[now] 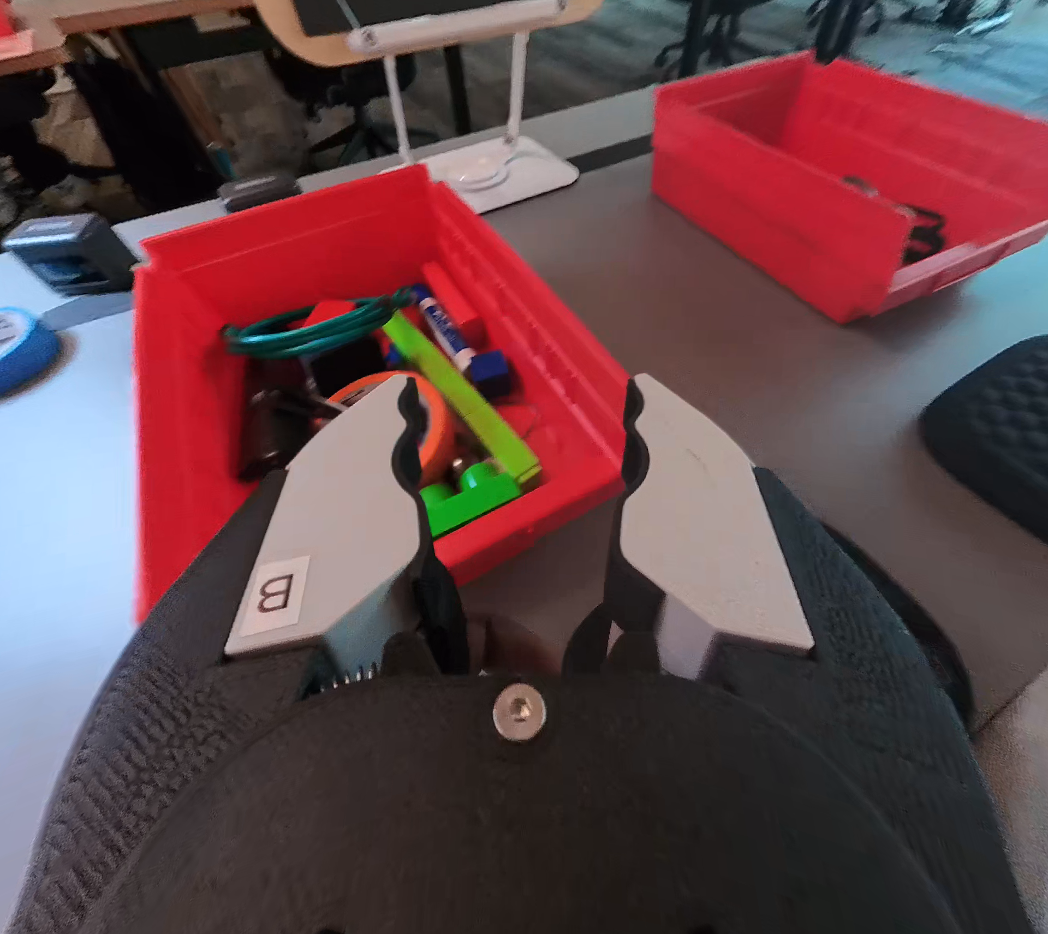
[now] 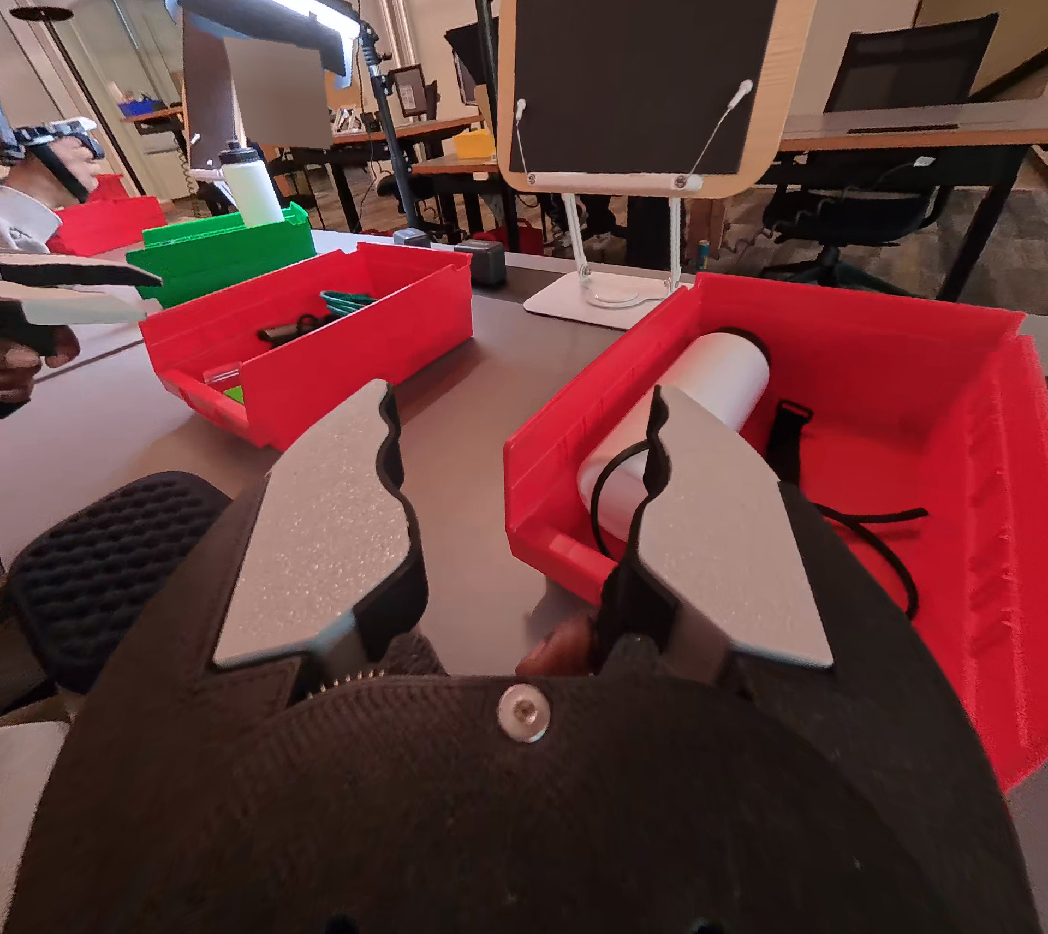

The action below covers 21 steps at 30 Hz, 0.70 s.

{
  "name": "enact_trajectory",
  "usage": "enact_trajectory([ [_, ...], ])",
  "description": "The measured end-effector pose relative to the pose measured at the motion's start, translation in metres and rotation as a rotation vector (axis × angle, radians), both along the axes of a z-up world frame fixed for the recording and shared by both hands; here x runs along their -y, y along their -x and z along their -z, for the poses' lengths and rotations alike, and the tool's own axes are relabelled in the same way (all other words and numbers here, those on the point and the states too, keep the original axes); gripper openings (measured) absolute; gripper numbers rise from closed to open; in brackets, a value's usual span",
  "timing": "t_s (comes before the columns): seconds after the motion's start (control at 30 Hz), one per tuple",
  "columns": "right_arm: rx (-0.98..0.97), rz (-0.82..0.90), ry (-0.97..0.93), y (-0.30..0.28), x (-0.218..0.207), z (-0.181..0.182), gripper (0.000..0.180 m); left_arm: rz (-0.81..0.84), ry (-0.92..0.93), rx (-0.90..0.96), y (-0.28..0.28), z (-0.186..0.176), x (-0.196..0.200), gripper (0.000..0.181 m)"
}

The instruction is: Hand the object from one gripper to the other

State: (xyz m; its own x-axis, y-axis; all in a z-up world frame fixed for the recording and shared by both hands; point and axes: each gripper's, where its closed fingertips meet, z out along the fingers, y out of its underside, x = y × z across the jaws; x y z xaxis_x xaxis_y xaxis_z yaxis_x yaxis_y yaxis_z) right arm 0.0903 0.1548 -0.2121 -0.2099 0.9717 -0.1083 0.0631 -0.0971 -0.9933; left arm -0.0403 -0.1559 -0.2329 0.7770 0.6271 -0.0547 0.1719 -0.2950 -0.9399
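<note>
My left gripper is open and empty, held over the near right corner of a red bin. That bin holds a coil of green wire, a lime green bar, an orange tape roll, a green brick, a blue block and a marker. My right gripper is open and empty, above the table between the two red bins. The right red bin holds a white cylinder and black straps. The left gripper also shows at the left edge of the right wrist view.
A dark board on a white stand stands behind the bins. A green bin with a white bottle sits at the far left. A black mesh pad lies near the front edge. Grey table lies between the bins. A blue tape roll lies left.
</note>
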Motion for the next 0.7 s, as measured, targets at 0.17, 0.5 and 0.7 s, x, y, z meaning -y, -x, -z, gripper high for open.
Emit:
enact_trajectory([
  [0.17,-0.033,0.025,-0.002,-0.007,-0.008,-0.007,0.082,0.005,0.065,0.101,0.023,0.008,0.008,0.073],
  [0.5,-0.087,0.025,-0.007,-0.016,-0.007,-0.022,0.076,0.133,0.497,0.135,0.084,0.046,-0.010,0.064],
  [0.7,-0.093,0.017,-0.009,-0.017,-0.005,-0.023,0.073,0.221,0.758,0.027,0.132,0.058,-0.020,0.053],
])
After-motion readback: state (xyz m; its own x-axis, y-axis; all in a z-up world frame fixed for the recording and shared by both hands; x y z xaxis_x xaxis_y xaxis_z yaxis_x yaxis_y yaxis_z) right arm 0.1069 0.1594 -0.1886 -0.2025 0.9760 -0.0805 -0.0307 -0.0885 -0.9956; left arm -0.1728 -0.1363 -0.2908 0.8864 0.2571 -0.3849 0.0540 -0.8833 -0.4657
